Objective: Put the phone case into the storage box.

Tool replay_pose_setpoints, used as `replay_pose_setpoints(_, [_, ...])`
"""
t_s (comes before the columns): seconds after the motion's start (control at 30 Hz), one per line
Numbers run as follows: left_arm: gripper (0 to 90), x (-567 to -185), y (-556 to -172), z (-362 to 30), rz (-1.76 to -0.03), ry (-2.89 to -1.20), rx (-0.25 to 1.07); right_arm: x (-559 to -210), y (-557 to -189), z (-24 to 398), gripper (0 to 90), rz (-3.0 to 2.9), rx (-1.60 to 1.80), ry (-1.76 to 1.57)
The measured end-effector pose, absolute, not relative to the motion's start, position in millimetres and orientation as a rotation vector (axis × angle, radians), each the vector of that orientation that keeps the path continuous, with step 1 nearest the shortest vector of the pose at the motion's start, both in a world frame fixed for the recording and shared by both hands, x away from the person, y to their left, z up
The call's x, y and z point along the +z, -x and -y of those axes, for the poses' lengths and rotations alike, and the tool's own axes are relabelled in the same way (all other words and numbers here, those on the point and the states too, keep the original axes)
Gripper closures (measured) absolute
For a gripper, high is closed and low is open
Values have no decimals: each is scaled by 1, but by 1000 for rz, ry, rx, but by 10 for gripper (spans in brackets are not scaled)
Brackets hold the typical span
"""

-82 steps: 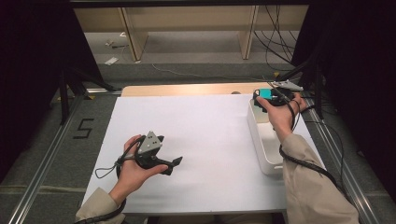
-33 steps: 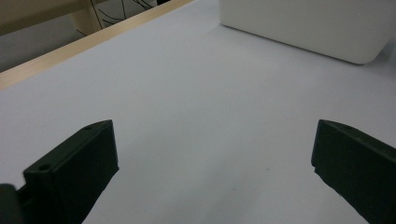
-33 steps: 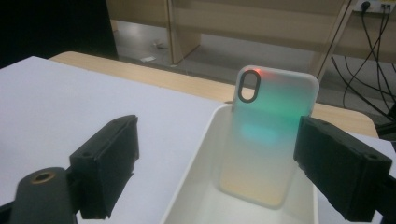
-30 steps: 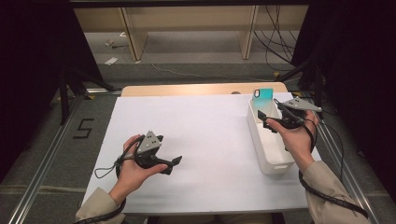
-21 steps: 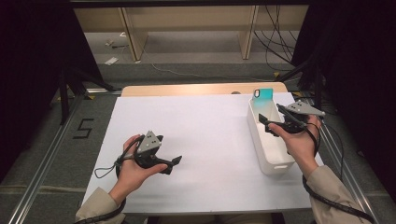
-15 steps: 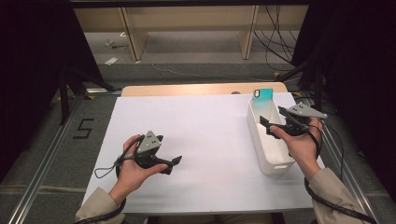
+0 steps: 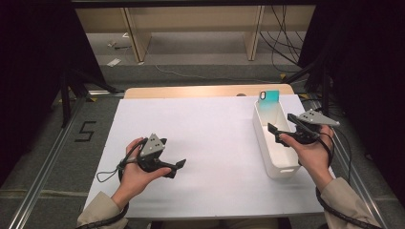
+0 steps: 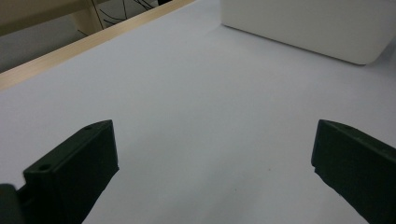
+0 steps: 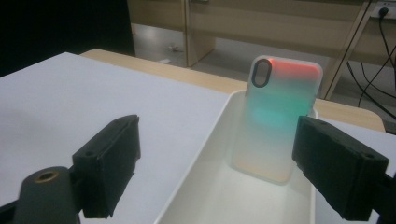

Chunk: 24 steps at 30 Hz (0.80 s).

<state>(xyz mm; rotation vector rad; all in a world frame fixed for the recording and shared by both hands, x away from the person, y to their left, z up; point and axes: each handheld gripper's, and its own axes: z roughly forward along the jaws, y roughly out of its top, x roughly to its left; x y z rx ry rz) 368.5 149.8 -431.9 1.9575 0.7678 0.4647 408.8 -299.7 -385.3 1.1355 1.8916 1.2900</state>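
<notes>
the right gripper [image 7: 282, 130] is held over the white bin [image 7: 267, 148] at the table's right side, jaws spread wide w/ nothing between them. in the right gripper view, the 2 black jaws frame a phone case [image 9: 275, 121] that is stood upright inside the bin, leaned against its far end wall, camera cutout at the top, colours fading from red-orange to teal. the case is seen apart from the jaws, untouched. in the high view the case [image 7: 269, 97] is seen at the bin's far end. the left gripper [image 7: 175, 167] is rested on the white table top [image 7: 205, 124], near the front left, jaws also wide apart & empty, pointed toward the bin [image 8: 303, 28].
</notes>
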Motion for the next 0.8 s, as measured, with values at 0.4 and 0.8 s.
replay_pose_setpoints(0.4, [1,-432,-369,-150,-771,-1957,464,-387,-399,307,164,-1892,1311,-1134])
replay_pose_setpoints(0.8, [0,-432,-369,-150,-768,-1957,465,-391,-393,312,174,-1896,1326,-1128])
